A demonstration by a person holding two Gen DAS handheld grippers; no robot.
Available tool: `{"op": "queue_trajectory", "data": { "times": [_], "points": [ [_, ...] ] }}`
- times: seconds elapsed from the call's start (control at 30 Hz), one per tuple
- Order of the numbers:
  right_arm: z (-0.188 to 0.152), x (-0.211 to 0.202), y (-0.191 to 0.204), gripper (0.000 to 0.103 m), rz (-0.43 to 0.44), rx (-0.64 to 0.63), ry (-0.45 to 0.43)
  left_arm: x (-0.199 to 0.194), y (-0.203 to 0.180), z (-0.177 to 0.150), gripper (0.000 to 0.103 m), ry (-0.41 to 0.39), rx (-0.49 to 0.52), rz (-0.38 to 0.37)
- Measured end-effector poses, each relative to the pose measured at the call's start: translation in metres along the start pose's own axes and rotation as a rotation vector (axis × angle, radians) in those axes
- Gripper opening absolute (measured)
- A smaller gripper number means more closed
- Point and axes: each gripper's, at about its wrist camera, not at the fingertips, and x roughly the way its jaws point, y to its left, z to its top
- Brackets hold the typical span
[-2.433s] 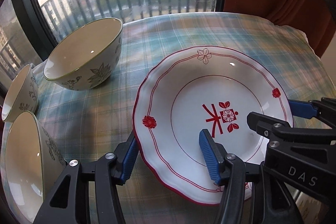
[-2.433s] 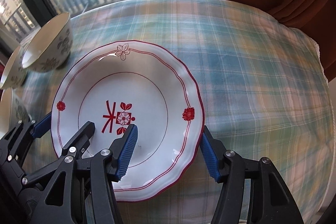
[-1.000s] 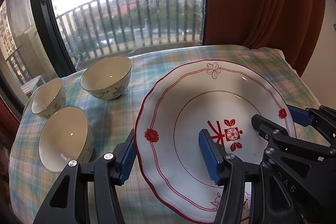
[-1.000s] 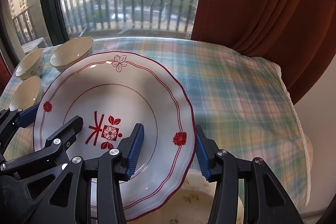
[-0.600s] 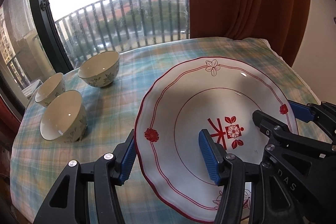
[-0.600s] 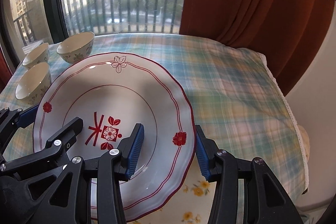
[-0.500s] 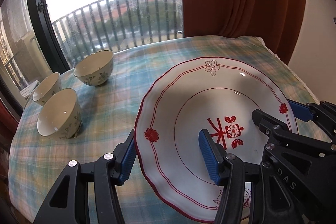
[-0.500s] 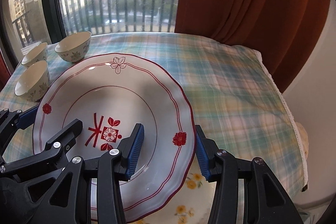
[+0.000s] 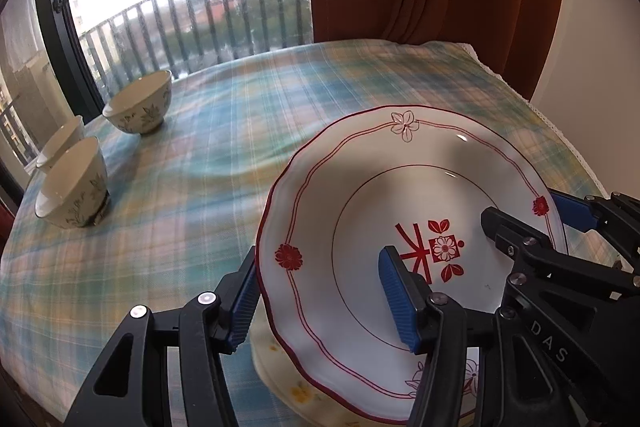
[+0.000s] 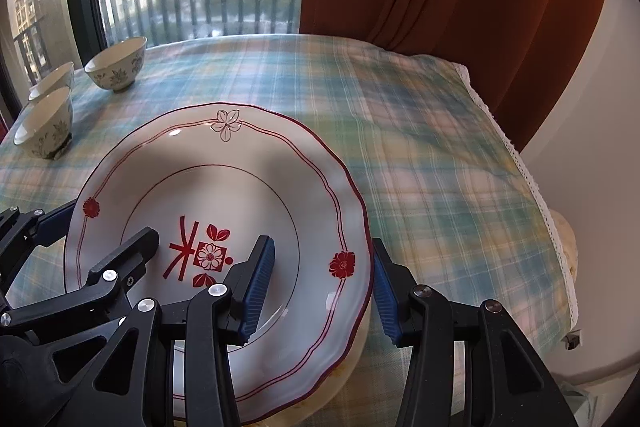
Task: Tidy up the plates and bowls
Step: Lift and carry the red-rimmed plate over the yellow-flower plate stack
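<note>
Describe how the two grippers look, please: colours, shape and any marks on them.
The left gripper and the right gripper look alike: black angular plastic arms with cut-out holes, silver screw heads, and blue ribbed pads on the fingers. White letters "DAS" mark one. No sleeves or cables show.

Daylight enters through the window [image 9: 192, 7], whose sky is blown out to white; the room side is dimmer. Soft shadows and small glare spots lie on the plate [image 9: 400, 187], nearer the camera than the window. Fisheye bending with dark vignetted corners; tablecloth [image 10: 420, 131] slightly motion-blurred.
</note>
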Motion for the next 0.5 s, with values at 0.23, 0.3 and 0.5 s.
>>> {"op": "queue_trajectory", "data": {
  "times": [0.23, 0.3, 0.5],
  "points": [
    [-0.011, 0.014, -0.02, 0.051, 0.014, 0.03, 0.024, 0.011, -0.018, -0.009, 0.058, 0.028, 0.023, -0.005],
    [-0.013, 0.015, -0.022, 0.051, 0.02, 0.036, 0.02, 0.012, -0.02, -0.01, 0.059, 0.014, 0.024, 0.007],
    [-0.017, 0.017, -0.019, 0.051, 0.005, 0.027, 0.002, 0.011, -0.021, -0.012, 0.059, -0.008, 0.038, 0.023]
  ]
}}
